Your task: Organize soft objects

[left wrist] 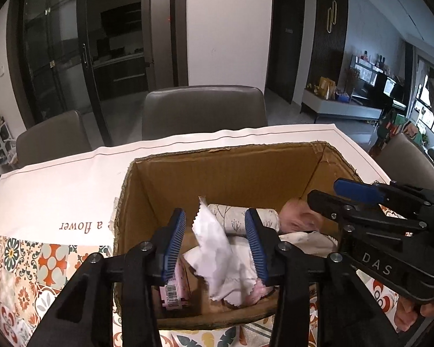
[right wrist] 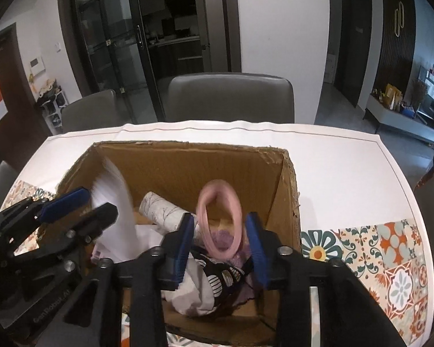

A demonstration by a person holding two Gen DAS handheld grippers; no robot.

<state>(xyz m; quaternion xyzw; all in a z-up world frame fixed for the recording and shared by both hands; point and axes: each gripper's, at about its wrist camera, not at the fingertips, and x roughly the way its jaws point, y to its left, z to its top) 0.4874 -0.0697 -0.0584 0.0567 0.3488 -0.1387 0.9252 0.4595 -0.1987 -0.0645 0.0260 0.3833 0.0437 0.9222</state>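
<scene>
An open cardboard box (left wrist: 225,173) (right wrist: 188,167) stands on the table and holds soft things. My left gripper (left wrist: 217,243) is open over the box, with a white zigzag-edged cloth (left wrist: 214,248) falling loose between its fingers; the cloth is blurred white in the right wrist view (right wrist: 112,202). My right gripper (right wrist: 220,245) is open over the box's right side, with a pink band (right wrist: 220,219) loose in mid-air between its fingers. Below lie a rolled floral cloth (left wrist: 240,217) (right wrist: 162,211), a black-and-white patterned cloth (right wrist: 220,274) and a pink packet (left wrist: 173,289).
The table has a white sheet (left wrist: 72,179) and a patterned tile-print cloth (right wrist: 390,254). Grey chairs (left wrist: 202,110) stand behind the table. The right gripper's body (left wrist: 384,222) is close beside the left one over the box.
</scene>
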